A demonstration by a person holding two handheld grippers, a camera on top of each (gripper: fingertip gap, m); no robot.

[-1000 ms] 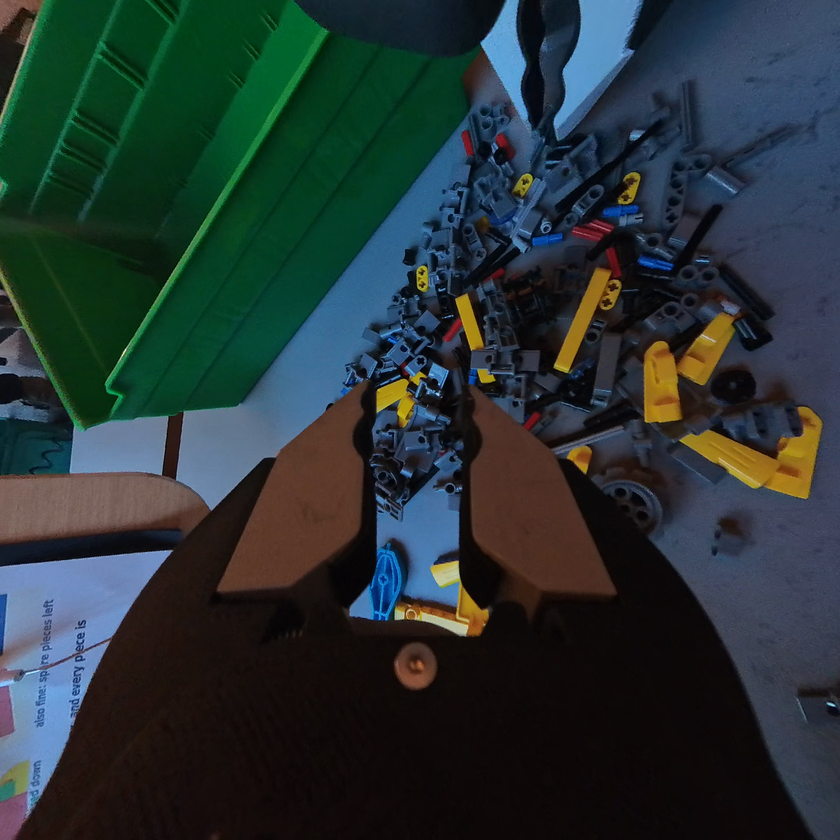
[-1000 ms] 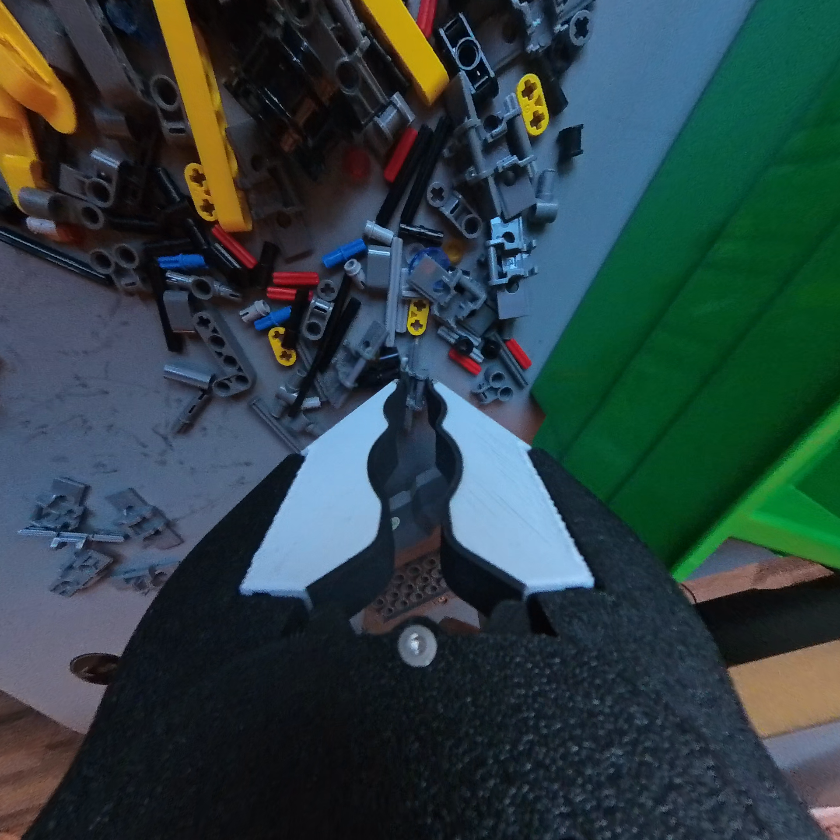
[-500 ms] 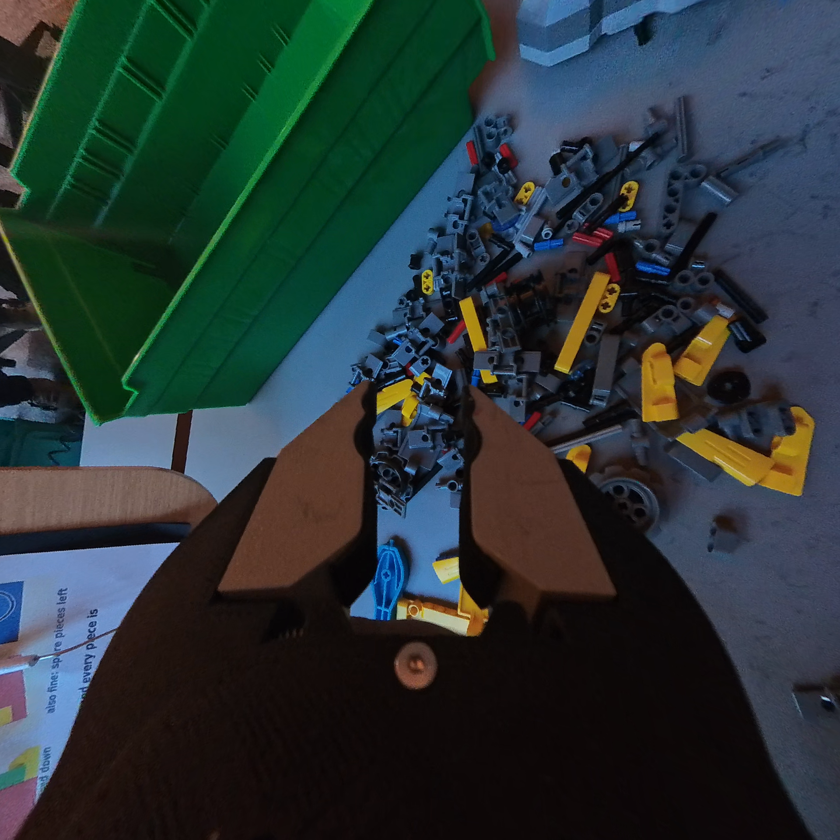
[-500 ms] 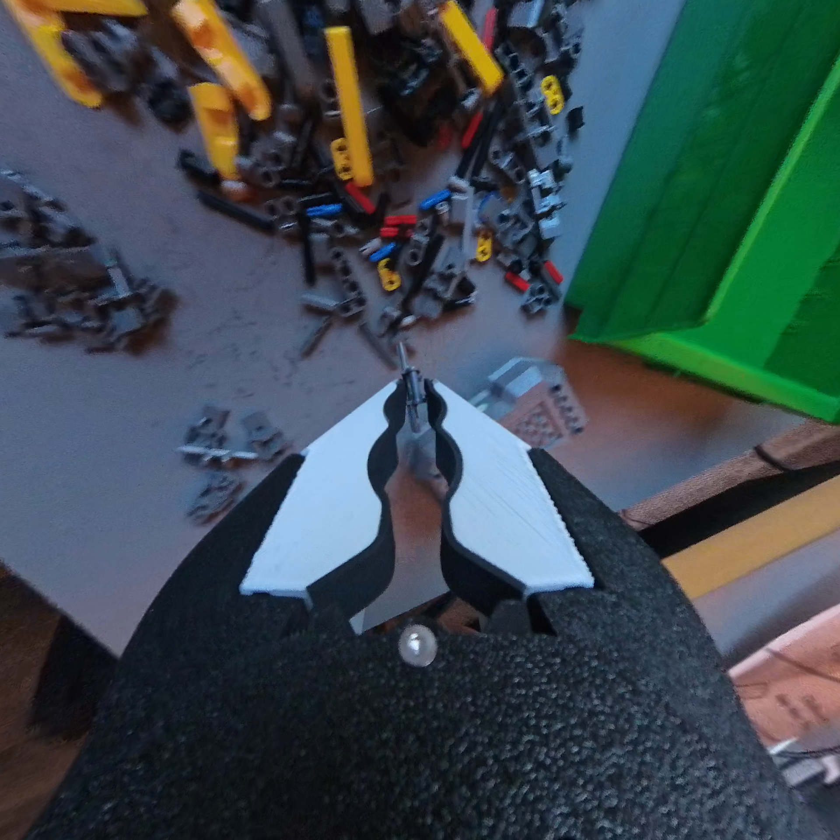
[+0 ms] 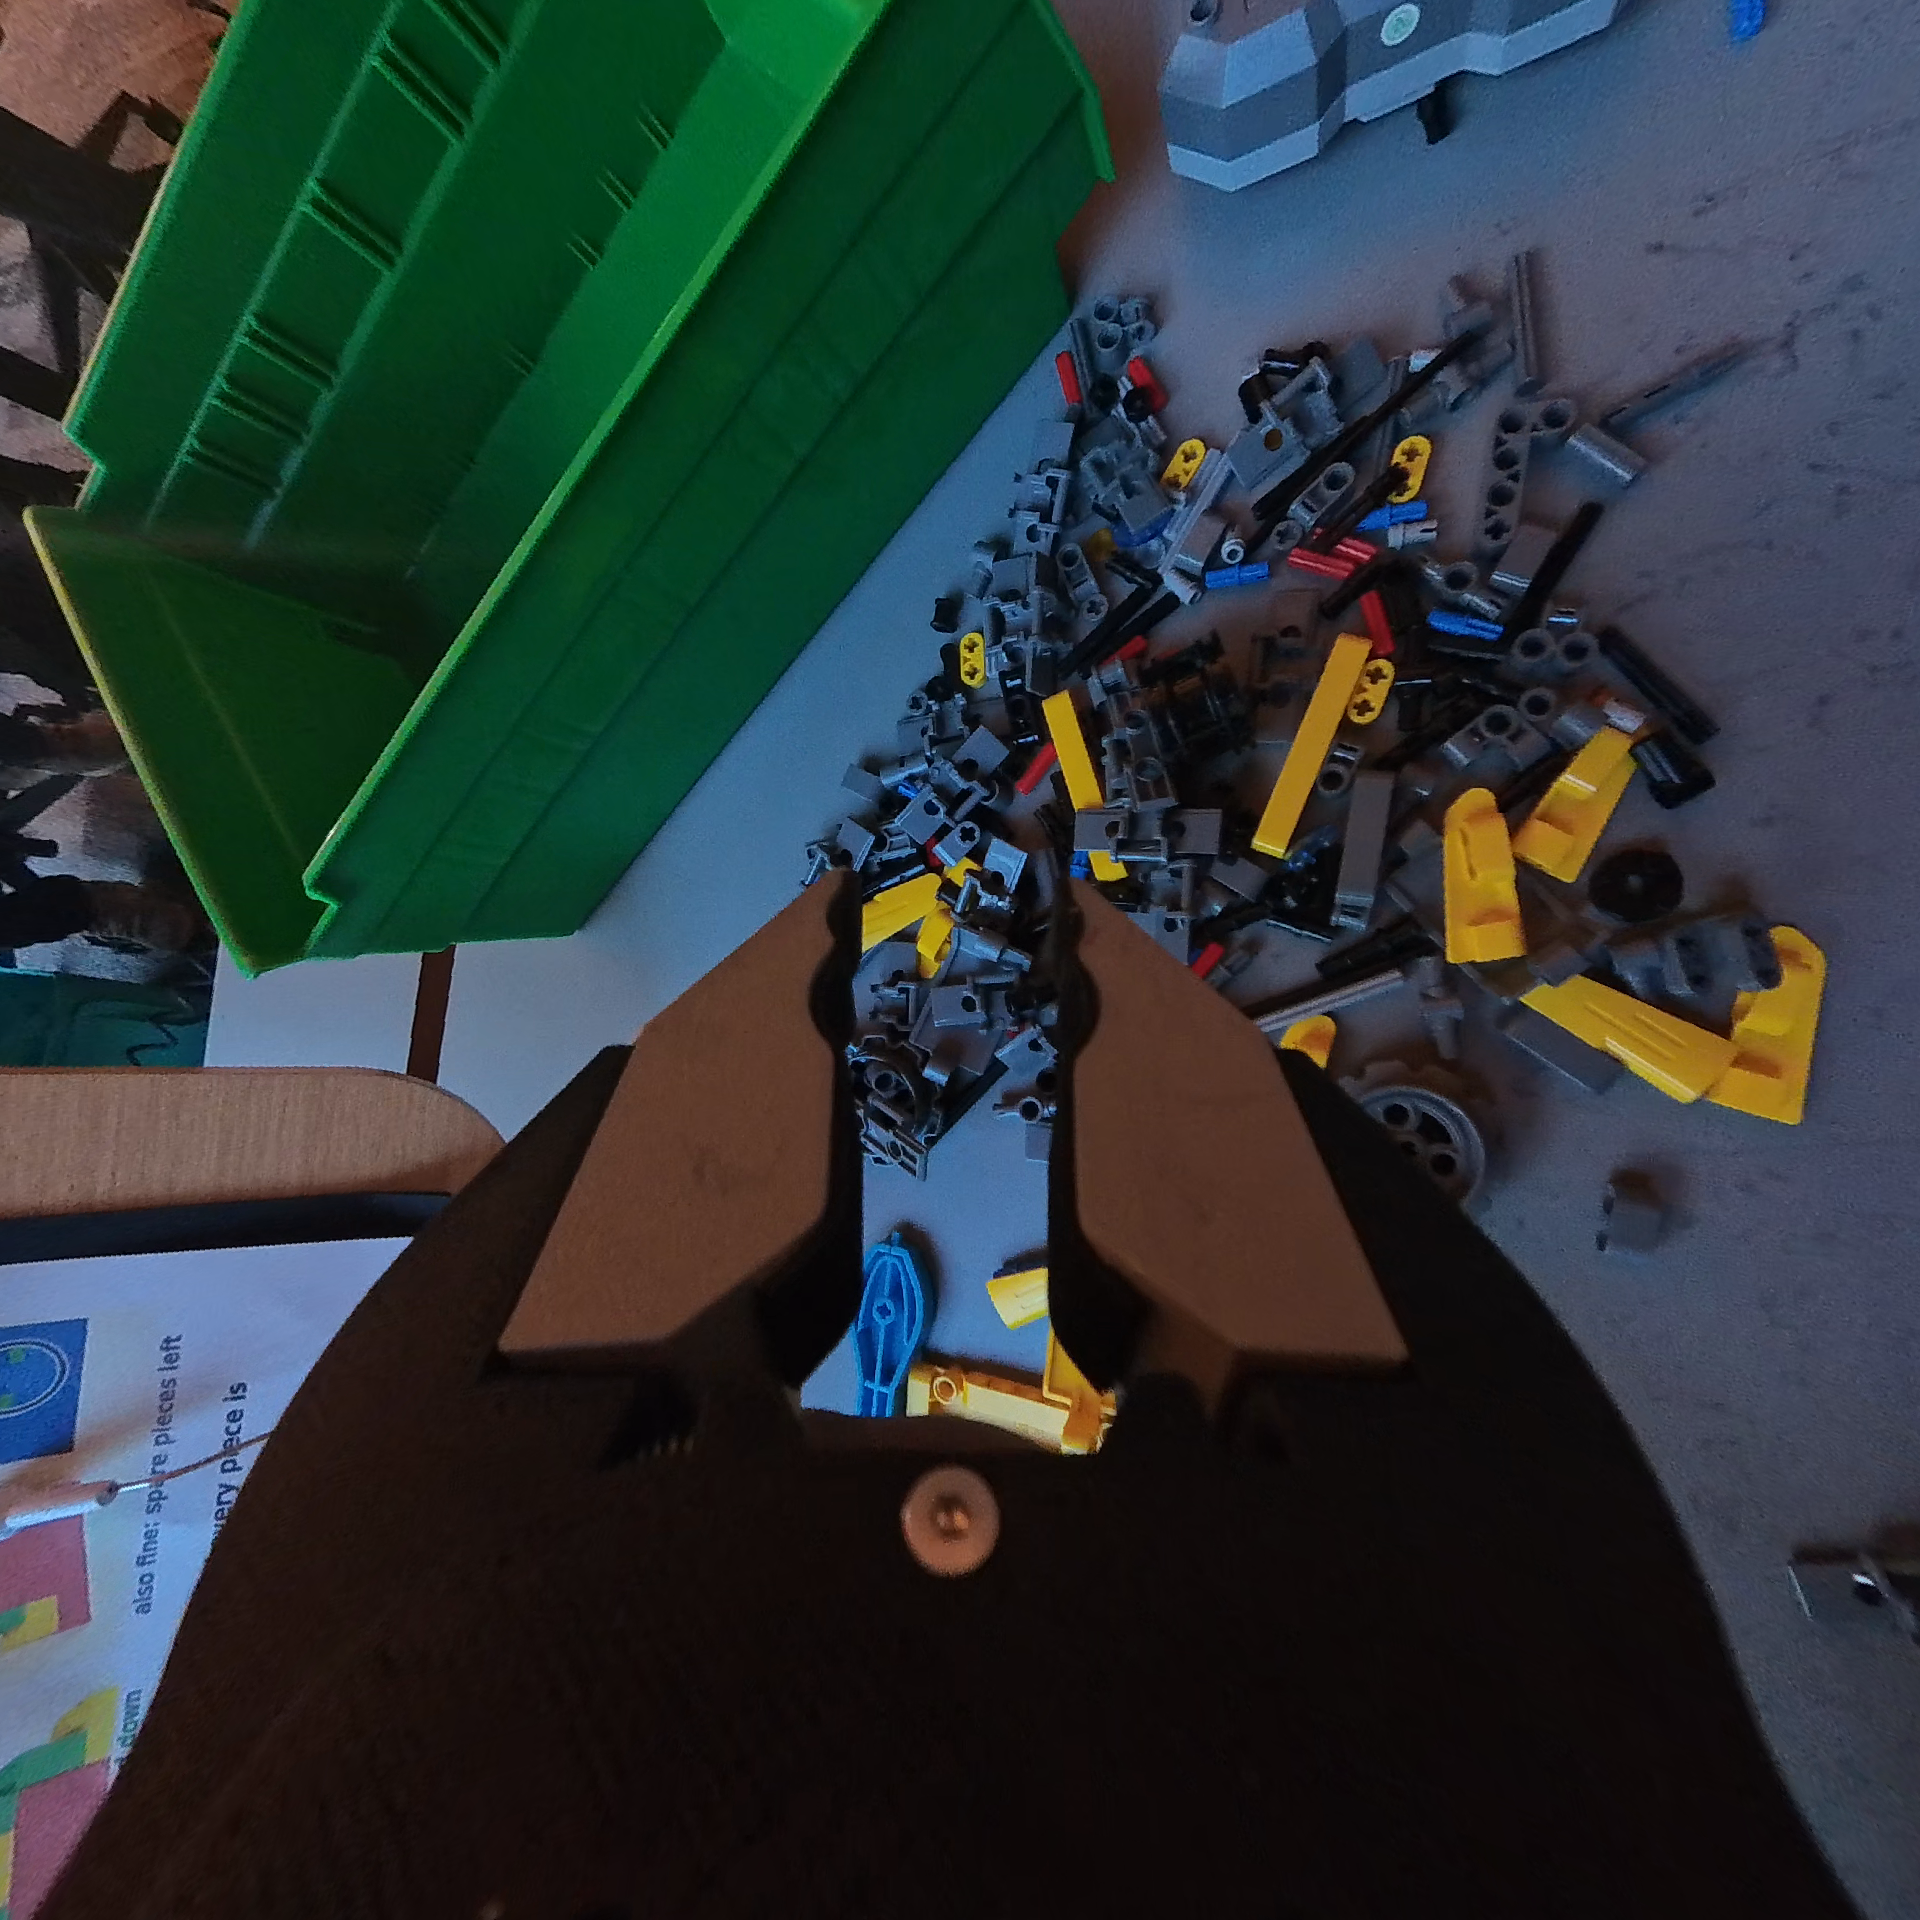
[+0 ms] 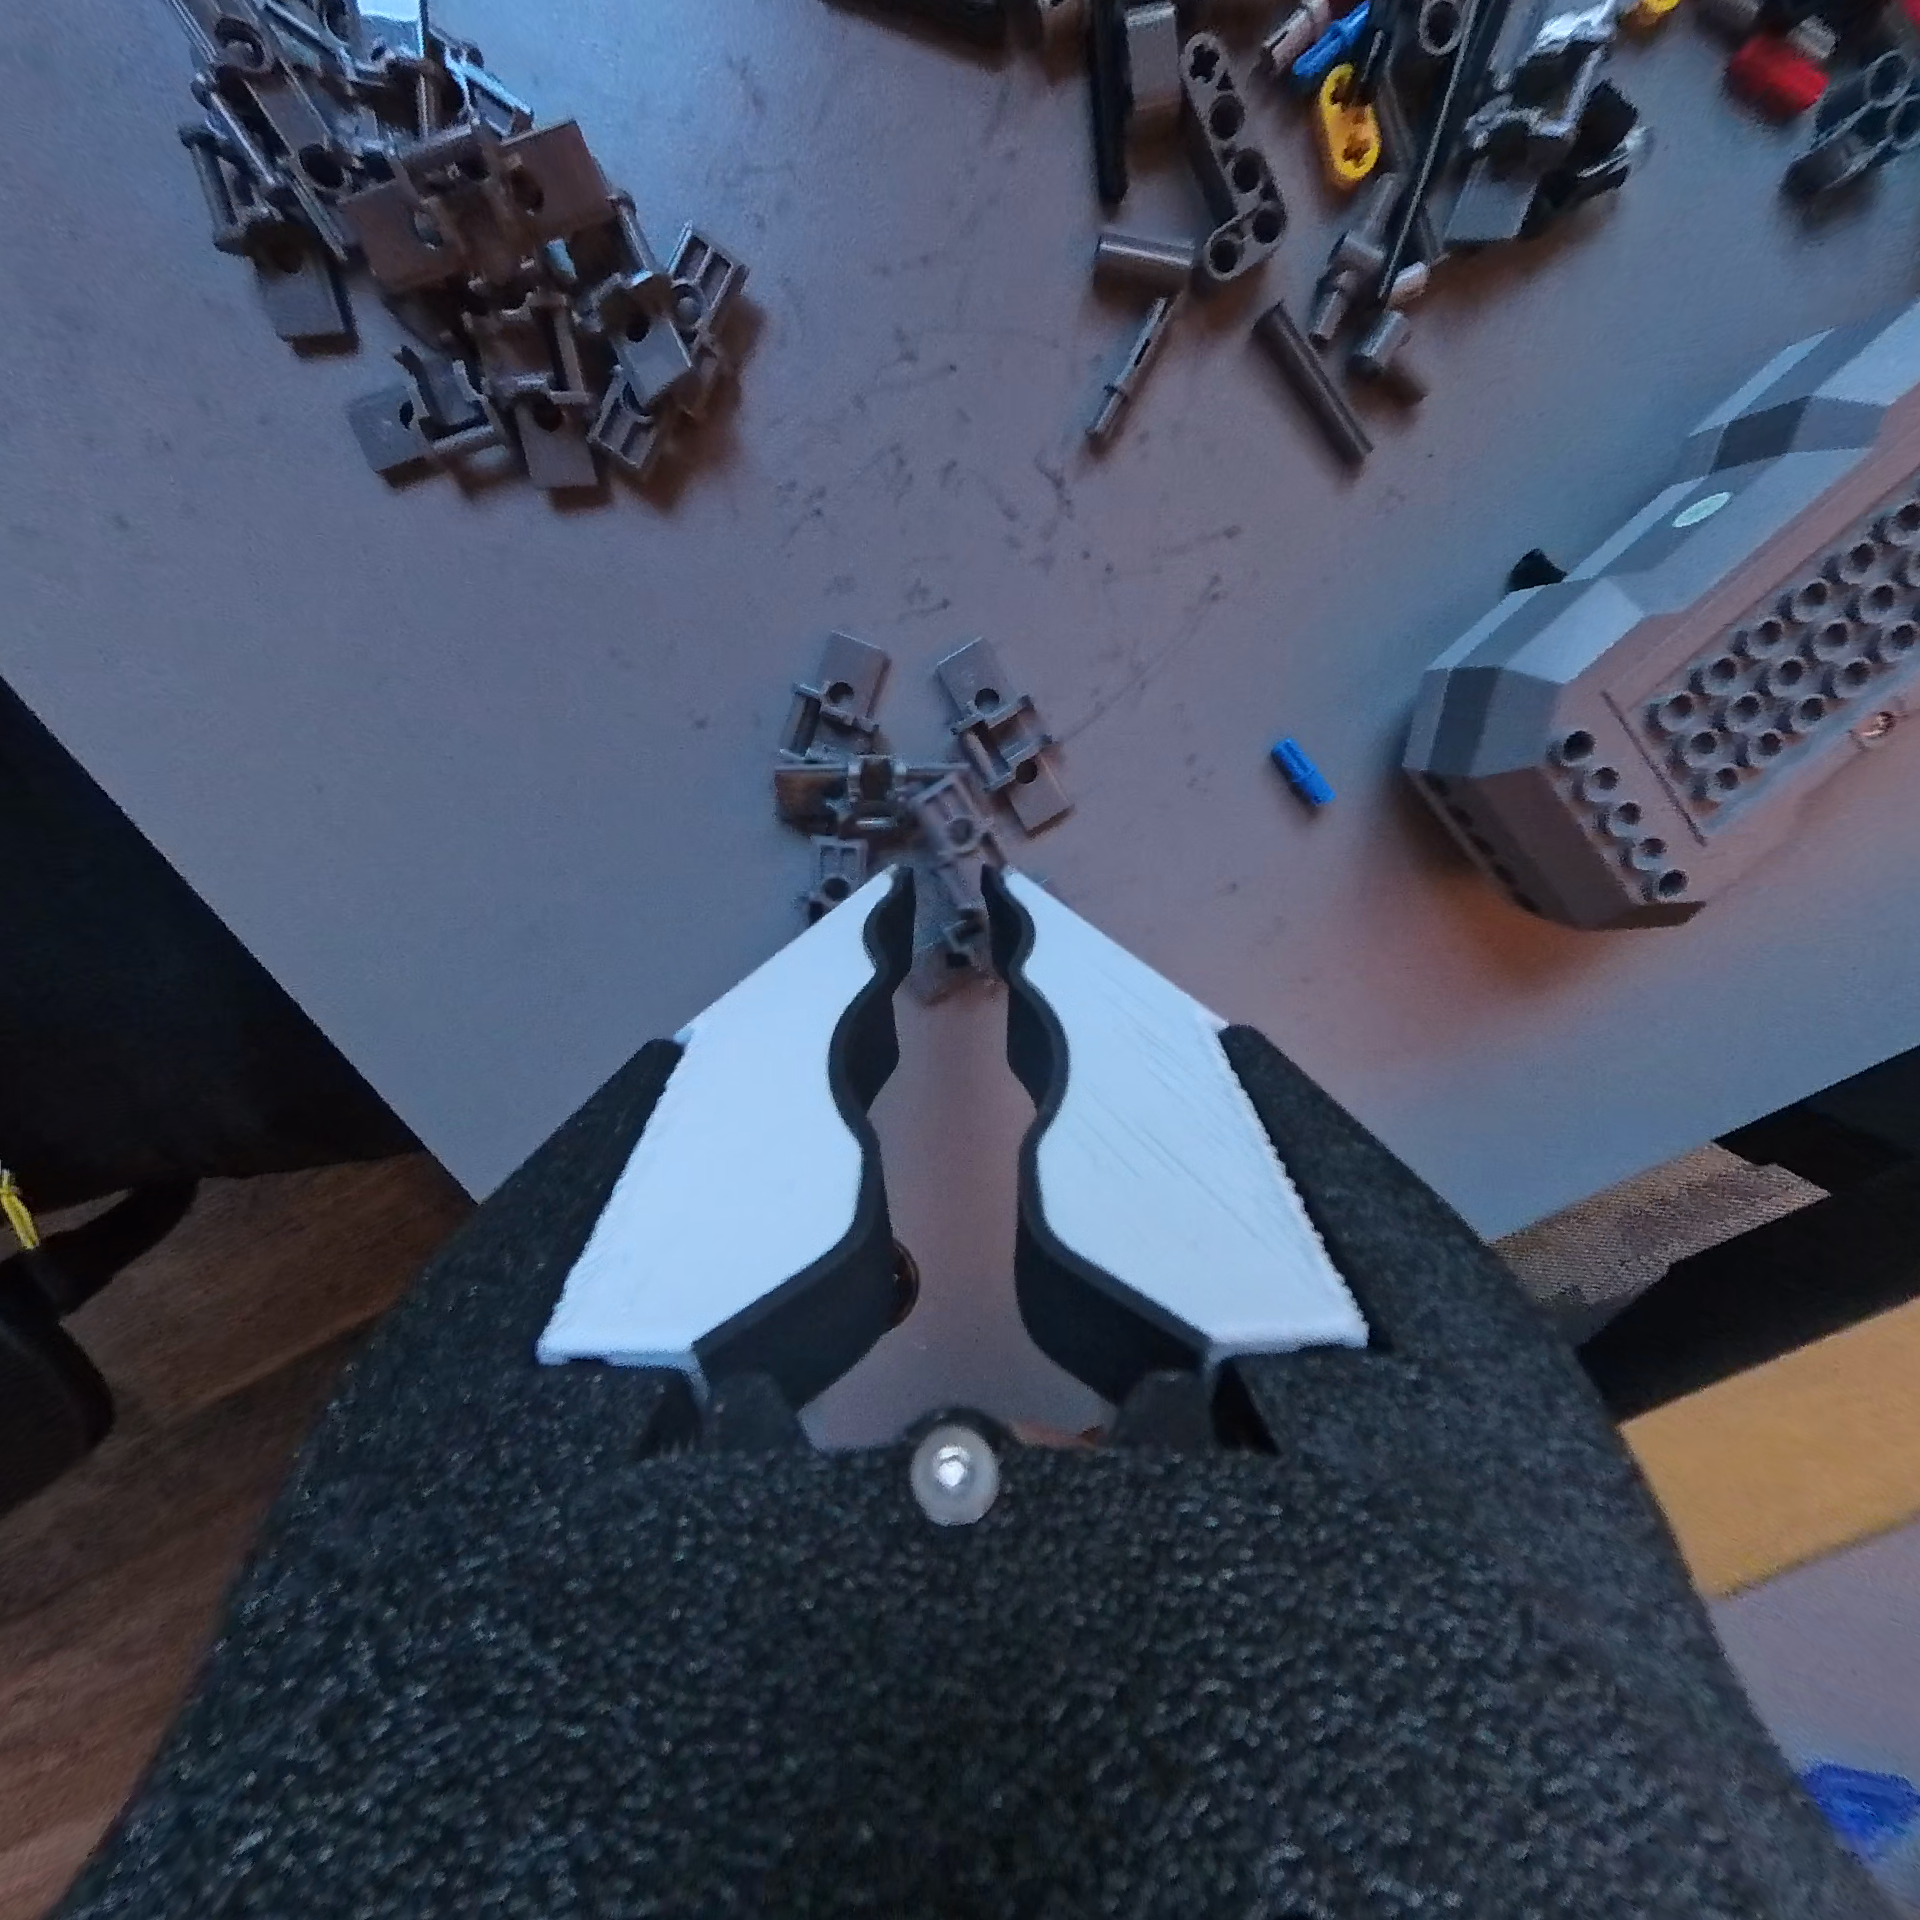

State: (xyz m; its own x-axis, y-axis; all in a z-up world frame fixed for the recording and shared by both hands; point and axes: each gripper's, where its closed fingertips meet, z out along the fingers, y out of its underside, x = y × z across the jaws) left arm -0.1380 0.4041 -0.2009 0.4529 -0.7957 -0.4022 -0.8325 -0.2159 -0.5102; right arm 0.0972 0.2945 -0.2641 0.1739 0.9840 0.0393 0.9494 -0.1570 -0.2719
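My left gripper (image 5: 958, 904) has brown fingers. It is open and empty, hovering above the near edge of a pile of loose building-toy pieces (image 5: 1247, 727) in grey, black, yellow, red and blue. My right gripper (image 6: 943, 883) has white fingers and is shut on a small grey connector piece (image 6: 951, 904). It holds the piece low over a small cluster of like grey pieces (image 6: 914, 758) on the grey table (image 6: 520, 644). A bigger heap of the same grey pieces (image 6: 468, 281) lies farther off to the left.
A green bin (image 5: 499, 436) lies tipped at the pile's left. A grey studded block (image 6: 1704, 707) sits at the right; it also shows in the left wrist view (image 5: 1351, 83). A blue pin (image 6: 1301, 771) lies alone. A printed sheet (image 5: 104, 1507) is at lower left. The table edge (image 6: 260, 935) runs close on the left. Across from one pair of fingers to the other is roughly 25 cm. It is some 7 cm from my right tips to the blue pin (image 6: 1301, 771).
My right gripper lifted the small grey piece out of the mixed pile and carried it away and down to the small grey cluster. My left gripper rose slightly and stayed open.
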